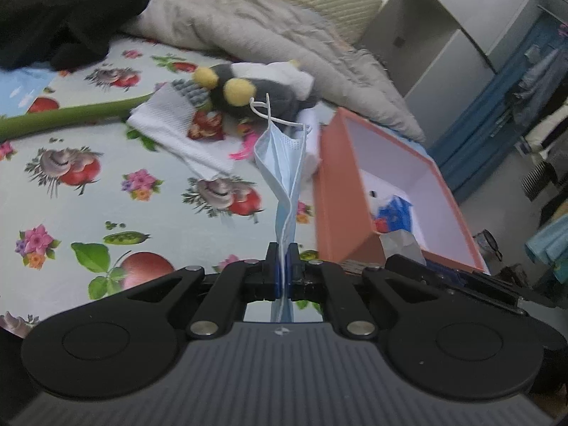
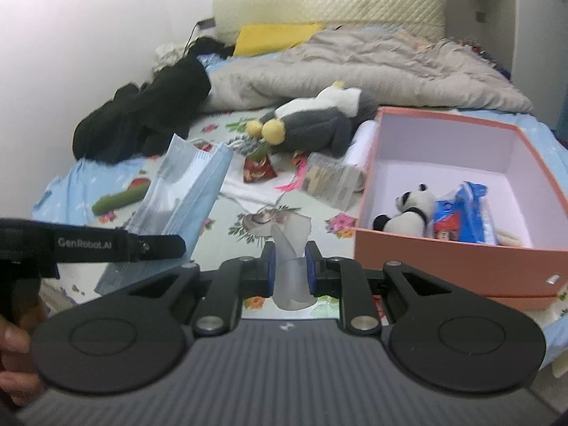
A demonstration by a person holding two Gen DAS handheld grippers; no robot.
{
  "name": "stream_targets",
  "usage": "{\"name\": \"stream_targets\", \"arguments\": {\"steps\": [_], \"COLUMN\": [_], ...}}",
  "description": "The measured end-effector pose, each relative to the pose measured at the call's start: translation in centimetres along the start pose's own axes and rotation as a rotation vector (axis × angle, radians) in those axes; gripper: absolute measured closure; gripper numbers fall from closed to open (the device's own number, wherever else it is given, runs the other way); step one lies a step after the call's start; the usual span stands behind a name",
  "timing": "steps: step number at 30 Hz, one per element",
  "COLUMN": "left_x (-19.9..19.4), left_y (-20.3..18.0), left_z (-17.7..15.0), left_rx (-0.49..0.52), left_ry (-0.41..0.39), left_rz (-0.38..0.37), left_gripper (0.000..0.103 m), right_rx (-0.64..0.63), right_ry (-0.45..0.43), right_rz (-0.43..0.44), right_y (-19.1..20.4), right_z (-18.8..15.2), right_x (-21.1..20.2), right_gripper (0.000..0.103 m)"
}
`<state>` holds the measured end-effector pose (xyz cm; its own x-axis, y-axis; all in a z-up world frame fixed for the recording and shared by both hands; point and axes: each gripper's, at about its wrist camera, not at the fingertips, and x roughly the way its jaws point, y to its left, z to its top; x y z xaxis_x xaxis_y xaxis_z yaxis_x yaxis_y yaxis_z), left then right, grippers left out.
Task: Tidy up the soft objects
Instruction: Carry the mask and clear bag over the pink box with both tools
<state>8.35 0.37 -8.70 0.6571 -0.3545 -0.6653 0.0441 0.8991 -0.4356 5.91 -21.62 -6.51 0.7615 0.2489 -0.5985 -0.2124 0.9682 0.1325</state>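
My left gripper (image 1: pixel 283 252) is shut on a light blue face mask (image 1: pixel 284 167), which stands up from the jaws with its white ear loop on top. The same mask (image 2: pixel 184 191) shows at the left of the right wrist view, above the bed. My right gripper (image 2: pixel 291 247) is shut on a whitish crumpled piece (image 2: pixel 291 230), tissue or thin plastic. Just to the right stands an orange box (image 2: pixel 443 262) with a white inside, holding a small panda plush (image 2: pixel 408 213) and a blue packet (image 2: pixel 461 213). A grey and white plush with yellow feet (image 2: pixel 312 124) lies further back.
On the flowered bedsheet (image 1: pixel 106 195) lie a white cloth (image 1: pixel 170 120), a green stick-shaped toy (image 2: pixel 120 198), a red pouch (image 2: pixel 257 170) and a clear packet (image 2: pixel 330 177). Black clothing (image 2: pixel 149 113) and a grey blanket (image 2: pixel 355 67) fill the back. A person's hand (image 2: pixel 14 355) shows at lower left.
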Motion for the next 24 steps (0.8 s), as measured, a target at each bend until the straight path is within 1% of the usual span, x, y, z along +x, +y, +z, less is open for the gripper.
{"name": "stream_targets", "arguments": {"steps": [5,10,15,19,24], "left_x": [-1.5,-2.1,-2.0,-1.5,-0.6], "left_y": [-2.2,-4.5,-7.0,-9.2,-11.8], "left_z": [-0.6,-1.4,-2.0,-2.5,-3.1], "left_rx": [0.042,0.078,0.119,0.145,0.184], "left_ry": [-0.010,-0.008,-0.007,0.005,0.039], "left_rz": [-0.041,-0.081,-0.121,-0.162,-0.209], "left_gripper": [0.098,0.098,0.098,0.098,0.098], "right_rx": [0.035,0.062,0.101,0.117,0.161], "right_ry": [-0.045,-0.074,-0.104,-0.107,-0.109], "right_rz": [-0.039,-0.083,-0.126,-0.160,-0.196], "right_y": [-1.0,-2.4,-4.1,-5.4,-7.2], "right_z": [-0.3,-0.7,-1.1,-1.5,-2.0], "right_x": [-2.6,-4.9,-6.9,-8.2,-9.1], "right_gripper": [0.082,0.082,0.082,0.082,0.082]}}
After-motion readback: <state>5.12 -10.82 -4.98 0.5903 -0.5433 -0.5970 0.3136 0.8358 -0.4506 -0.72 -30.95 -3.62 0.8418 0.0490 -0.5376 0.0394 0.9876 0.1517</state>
